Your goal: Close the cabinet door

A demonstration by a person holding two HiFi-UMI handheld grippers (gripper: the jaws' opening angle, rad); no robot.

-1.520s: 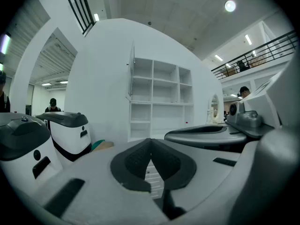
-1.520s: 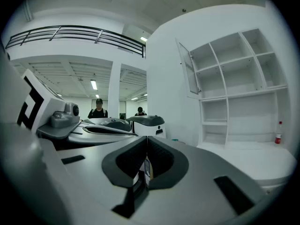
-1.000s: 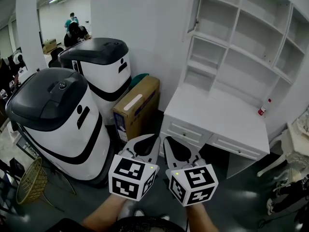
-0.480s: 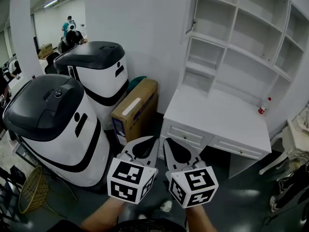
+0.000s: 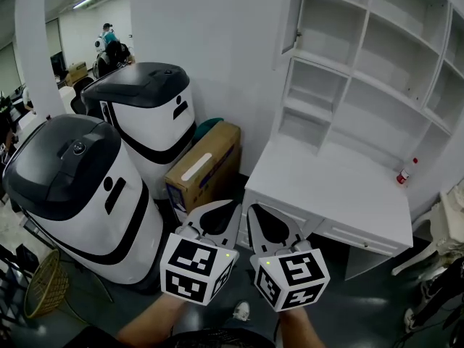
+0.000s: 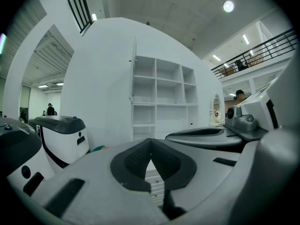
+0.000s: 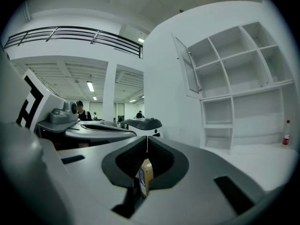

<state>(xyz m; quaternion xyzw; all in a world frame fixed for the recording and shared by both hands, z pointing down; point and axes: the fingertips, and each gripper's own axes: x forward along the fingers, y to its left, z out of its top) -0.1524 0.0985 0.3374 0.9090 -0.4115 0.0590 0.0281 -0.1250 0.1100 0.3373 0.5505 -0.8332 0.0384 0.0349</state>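
The white shelf cabinet [image 5: 362,56] stands above a white desk [image 5: 326,187] at the upper right. Its glazed door [image 5: 293,17] hangs open at the cabinet's left side, seen nearly edge-on. The door also shows in the left gripper view [image 6: 134,71] and in the right gripper view [image 7: 187,69]. My left gripper [image 5: 230,206] and right gripper [image 5: 252,209] are held side by side low in the head view, well short of the desk. Both point toward the cabinet. Each is shut with nothing between its jaws: the left gripper [image 6: 150,142], the right gripper [image 7: 147,138].
Two large white-and-black machines [image 5: 80,187] [image 5: 148,114] stand at the left, a cardboard box [image 5: 203,169] between them and the desk. A wire basket [image 5: 43,281] sits at the lower left. A red-capped bottle [image 5: 403,176] stands on the desk. People [image 5: 109,38] are far back.
Both grippers have travelled forward together with the person; the desk and shelves have slid slightly right and look a little nearer. The jaws stay shut and the door has not moved.
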